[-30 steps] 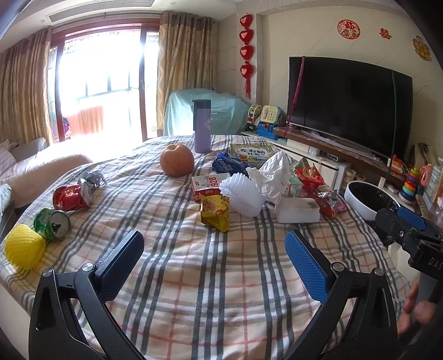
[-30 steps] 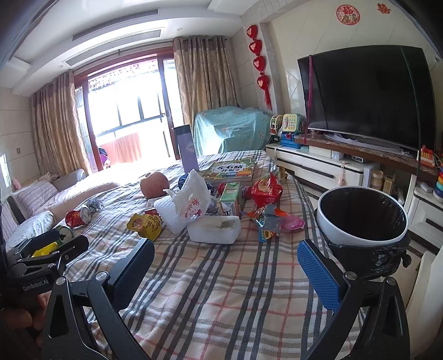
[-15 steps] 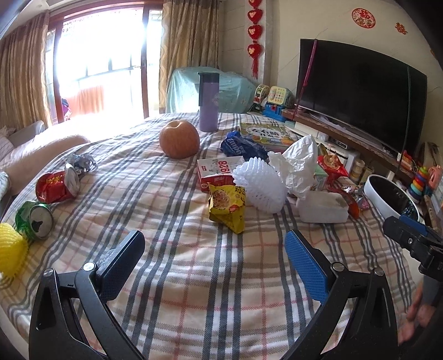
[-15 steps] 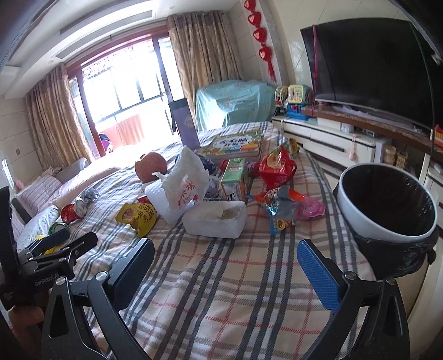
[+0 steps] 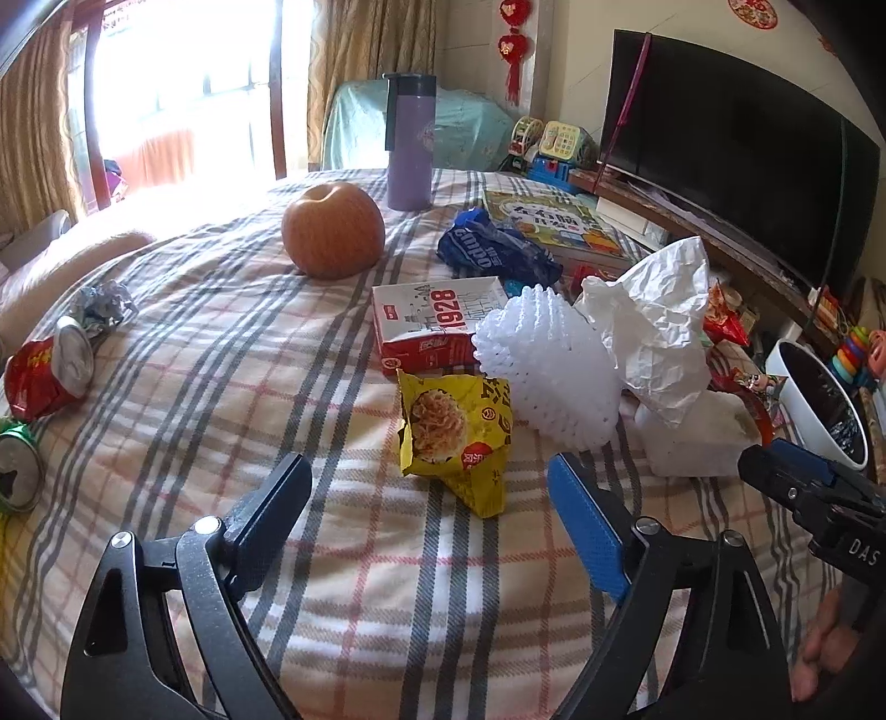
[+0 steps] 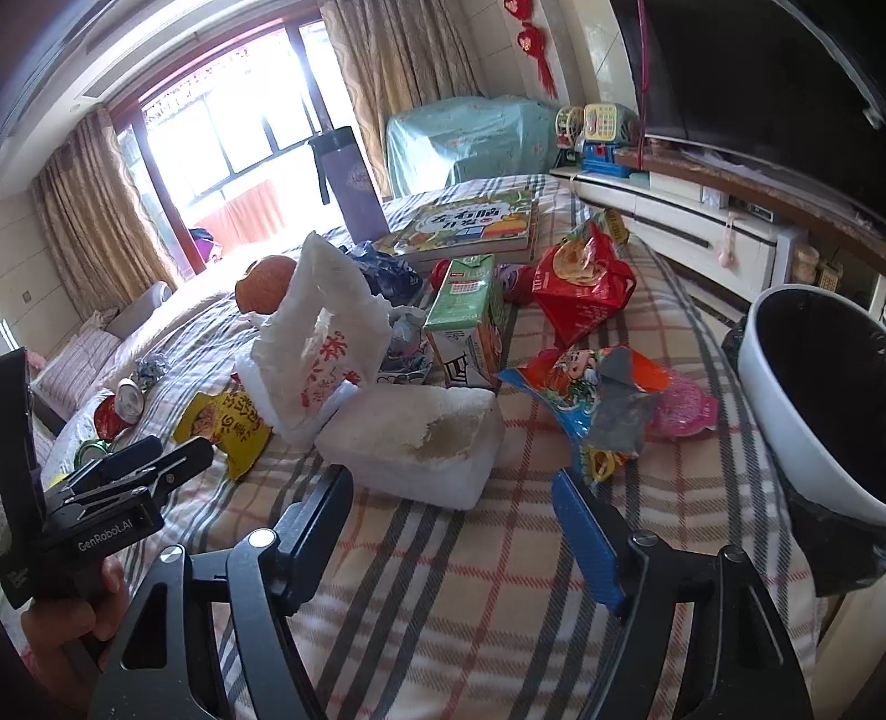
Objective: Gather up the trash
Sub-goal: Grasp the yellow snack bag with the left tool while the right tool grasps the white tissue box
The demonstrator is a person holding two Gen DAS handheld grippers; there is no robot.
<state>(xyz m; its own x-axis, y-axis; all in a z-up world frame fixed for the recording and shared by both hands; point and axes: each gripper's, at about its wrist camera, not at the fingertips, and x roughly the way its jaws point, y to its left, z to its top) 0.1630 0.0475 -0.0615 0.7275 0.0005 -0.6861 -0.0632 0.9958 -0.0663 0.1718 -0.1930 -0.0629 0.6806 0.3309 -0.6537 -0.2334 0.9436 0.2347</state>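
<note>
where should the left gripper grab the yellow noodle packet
Probably the yellow noodle packet's crumpled near corner, which lifts off the cloth toward the left gripper. Come from the near side; its closing jaws hold nothing yet, and the white foam net crowds the far right.

Looked like a family living room: large television (image 5: 736, 160) on a low wooden stand, children's toys (image 5: 554, 144) just left of it, red festive charms (image 5: 512, 50) hung above those, curtained balcony doors (image 5: 183, 94) further left, a plaid-covered table (image 5: 232, 365) in front, littered with snack wrappers.
</note>
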